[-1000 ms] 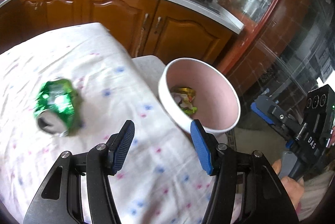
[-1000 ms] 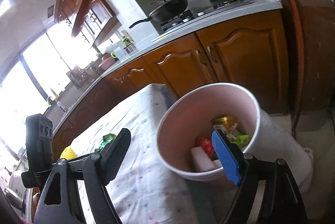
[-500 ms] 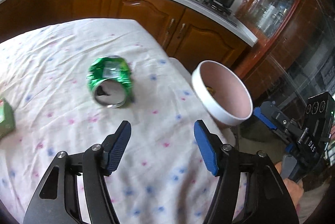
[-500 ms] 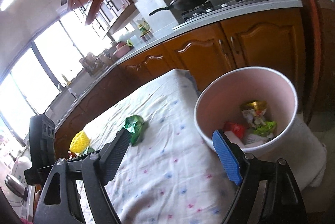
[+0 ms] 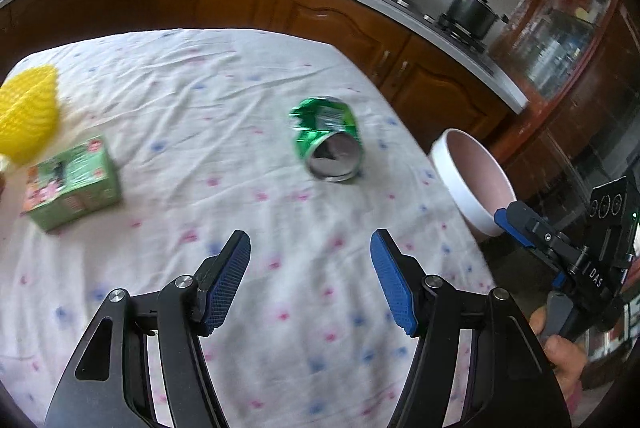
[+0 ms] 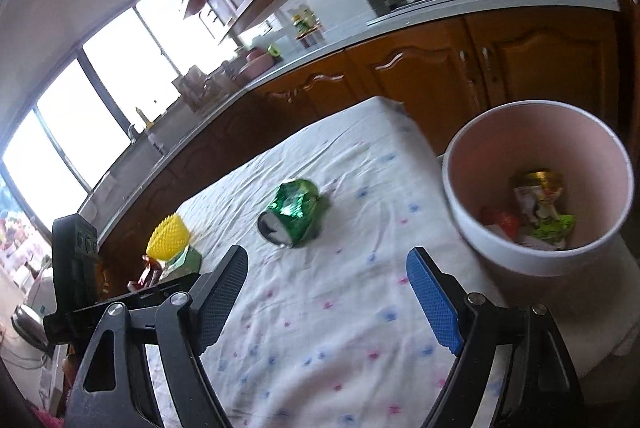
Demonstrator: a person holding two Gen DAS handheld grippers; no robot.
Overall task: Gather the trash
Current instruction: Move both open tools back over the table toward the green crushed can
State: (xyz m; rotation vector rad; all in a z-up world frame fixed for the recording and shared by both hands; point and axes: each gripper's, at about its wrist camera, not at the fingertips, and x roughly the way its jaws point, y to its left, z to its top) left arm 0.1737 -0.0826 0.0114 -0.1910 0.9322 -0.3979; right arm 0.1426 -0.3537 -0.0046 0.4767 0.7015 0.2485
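A crushed green can [image 5: 328, 144] [image 6: 294, 214] lies on its side on the white dotted tablecloth [image 5: 200, 100], its open end toward me. My left gripper [image 5: 310, 254] is open and empty, hovering over the cloth short of the can. My right gripper [image 6: 326, 266] is also open and empty, nearer than the can and left of the bin. The pink bin [image 6: 516, 148] [image 5: 474, 184] stands off the table's right edge with wrappers and other trash inside. A green carton [image 5: 72, 184] lies on the left of the cloth.
A yellow spiky object [image 5: 28, 116] [image 6: 168, 242] sits beside the carton at the far left. Wooden kitchen cabinets [image 5: 340, 24] with a wok and a pot on the stove run behind the table. A hand [image 5: 560, 356] holds the other gripper at the right.
Both grippers have swung left, away from the bin and over the tablecloth. The can now lies ahead of them, and the carton and yellow object have come into the left wrist view.
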